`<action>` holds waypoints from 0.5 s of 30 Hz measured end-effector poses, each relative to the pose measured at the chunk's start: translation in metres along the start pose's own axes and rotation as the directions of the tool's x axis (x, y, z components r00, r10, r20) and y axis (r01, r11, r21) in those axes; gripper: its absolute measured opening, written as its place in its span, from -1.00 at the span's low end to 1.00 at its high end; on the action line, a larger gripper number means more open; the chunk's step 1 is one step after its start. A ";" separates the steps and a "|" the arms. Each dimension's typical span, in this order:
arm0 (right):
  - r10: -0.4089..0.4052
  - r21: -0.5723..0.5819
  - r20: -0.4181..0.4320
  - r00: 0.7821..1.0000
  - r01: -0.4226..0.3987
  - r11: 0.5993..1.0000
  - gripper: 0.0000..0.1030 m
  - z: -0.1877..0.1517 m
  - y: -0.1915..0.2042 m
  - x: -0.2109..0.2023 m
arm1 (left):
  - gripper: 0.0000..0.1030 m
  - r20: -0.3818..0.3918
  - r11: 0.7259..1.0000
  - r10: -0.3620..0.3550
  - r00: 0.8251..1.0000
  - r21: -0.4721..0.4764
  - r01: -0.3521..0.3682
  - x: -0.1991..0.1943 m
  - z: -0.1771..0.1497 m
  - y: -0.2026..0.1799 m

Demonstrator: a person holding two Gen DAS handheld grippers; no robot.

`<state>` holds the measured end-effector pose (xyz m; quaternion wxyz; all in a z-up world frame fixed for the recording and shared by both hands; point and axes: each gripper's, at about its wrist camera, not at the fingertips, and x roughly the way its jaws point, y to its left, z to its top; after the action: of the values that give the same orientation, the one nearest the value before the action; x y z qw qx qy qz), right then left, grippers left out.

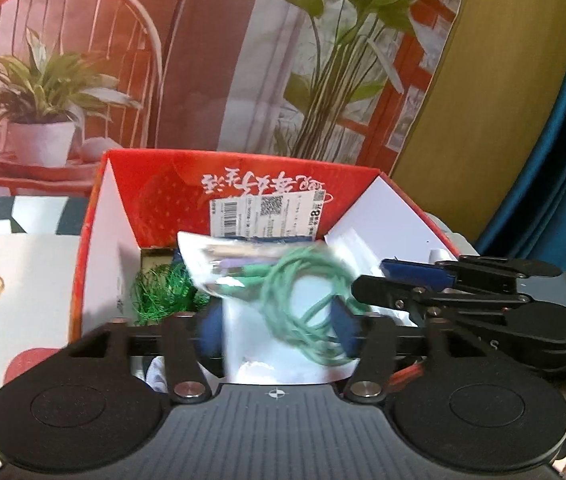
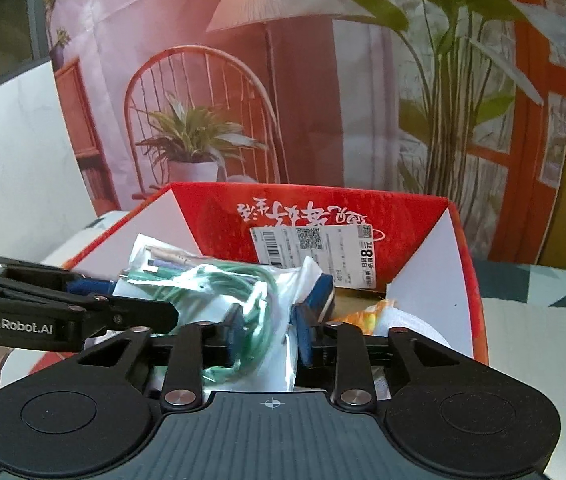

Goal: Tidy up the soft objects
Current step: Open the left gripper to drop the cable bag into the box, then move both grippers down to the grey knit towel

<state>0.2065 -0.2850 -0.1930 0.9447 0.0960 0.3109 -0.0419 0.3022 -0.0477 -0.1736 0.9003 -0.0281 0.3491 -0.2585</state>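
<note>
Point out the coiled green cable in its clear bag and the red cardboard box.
coiled green cable [image 1: 303, 300], left wrist view, on the loops.
red cardboard box [image 2: 211, 208], right wrist view, on the back wall.

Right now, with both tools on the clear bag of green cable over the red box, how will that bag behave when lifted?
The clear bag will likely sag and crumple, since its film already folds between the pads. The green cable lies in loose coils, so it may shift inside. It looks light for its size; thin plastic could slip.
</note>
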 end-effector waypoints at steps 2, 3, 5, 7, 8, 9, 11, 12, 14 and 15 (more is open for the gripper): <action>-0.017 -0.035 0.012 1.000 0.017 0.999 -0.30 -0.003 0.005 -0.004 | 0.44 0.021 1.000 0.009 1.000 0.008 -0.009 -0.007 -0.001 -0.001; -0.023 -0.047 0.021 1.000 0.024 0.999 -0.23 -0.004 0.007 -0.007 | 0.53 0.026 1.000 0.010 1.000 0.011 -0.011 -0.010 0.000 -0.002; -0.032 -0.063 0.039 0.999 0.034 0.997 0.06 -0.006 0.011 -0.012 | 0.78 0.039 1.000 0.022 0.999 0.017 -0.023 -0.020 -0.001 -0.004; -0.044 -0.080 0.058 0.997 0.049 0.996 0.24 -0.009 0.014 -0.019 | 0.92 0.065 0.998 0.046 0.997 0.034 -0.048 -0.031 -0.003 -0.008; -0.050 -0.087 0.067 0.997 0.055 0.995 0.39 -0.009 0.015 -0.022 | 0.94 0.074 0.997 0.056 0.996 0.043 -0.060 -0.034 -0.004 -0.011; -0.055 -0.091 0.076 0.996 0.062 0.994 0.47 -0.011 0.017 -0.025 | 0.95 0.079 0.996 0.069 0.994 0.057 -0.073 -0.039 -0.006 -0.013; -0.055 -0.095 0.096 0.994 0.064 0.993 0.77 -0.013 0.018 -0.032 | 0.98 0.078 0.991 0.099 0.992 0.077 -0.105 -0.045 -0.008 -0.016; -0.058 -0.095 0.107 0.993 0.068 0.993 0.82 -0.015 0.019 -0.036 | 1.00 0.078 0.988 0.120 0.990 0.084 -0.126 -0.049 -0.011 -0.017; -0.062 -0.086 0.126 0.990 0.073 0.994 0.99 -0.019 0.019 -0.044 | 1.00 0.086 0.983 0.151 0.985 0.091 -0.158 -0.056 -0.016 -0.018; -0.063 -0.076 0.137 0.989 0.074 0.994 0.99 -0.022 0.020 -0.049 | 1.00 0.089 0.981 0.164 0.982 0.092 -0.172 -0.060 -0.019 -0.019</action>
<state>0.1576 -0.2604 -0.1779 0.9646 0.0437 0.2512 -0.0680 0.2437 -0.0319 -0.1468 0.9326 0.0358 0.3004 -0.1969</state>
